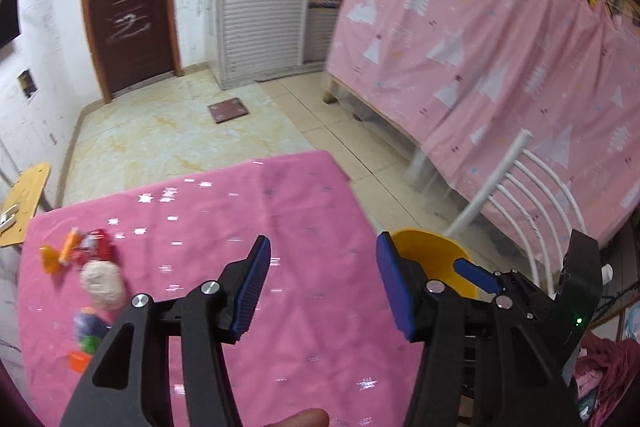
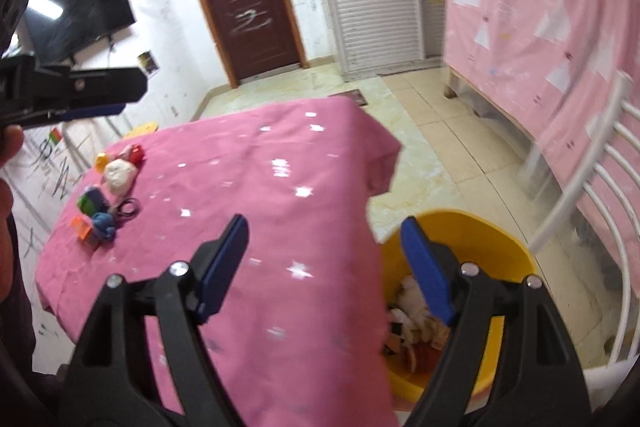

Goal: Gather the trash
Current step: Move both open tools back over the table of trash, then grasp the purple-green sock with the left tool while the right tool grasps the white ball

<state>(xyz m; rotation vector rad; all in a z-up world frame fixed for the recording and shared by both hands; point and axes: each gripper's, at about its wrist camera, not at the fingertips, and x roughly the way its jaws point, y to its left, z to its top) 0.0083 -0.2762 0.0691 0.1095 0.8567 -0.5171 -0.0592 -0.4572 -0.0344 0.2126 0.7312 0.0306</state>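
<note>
Both tongs gape empty over the pink tablecloth: left gripper, right gripper. Trash pile sits at 10 o'clock in the right wrist view, 9 o'clock in the left. Yellow bin, already holding scraps, stands on the floor at 4 o'clock, just beside the table edge.

A yellow bin stands on the floor just beside the pink-clothed table's near corner, holding crumpled white, red and dark scraps; a loose cluster of trash lies at the table's far-left edge: orange and red wrappers, a white crumpled wad, blue, green and orange bits.
</note>
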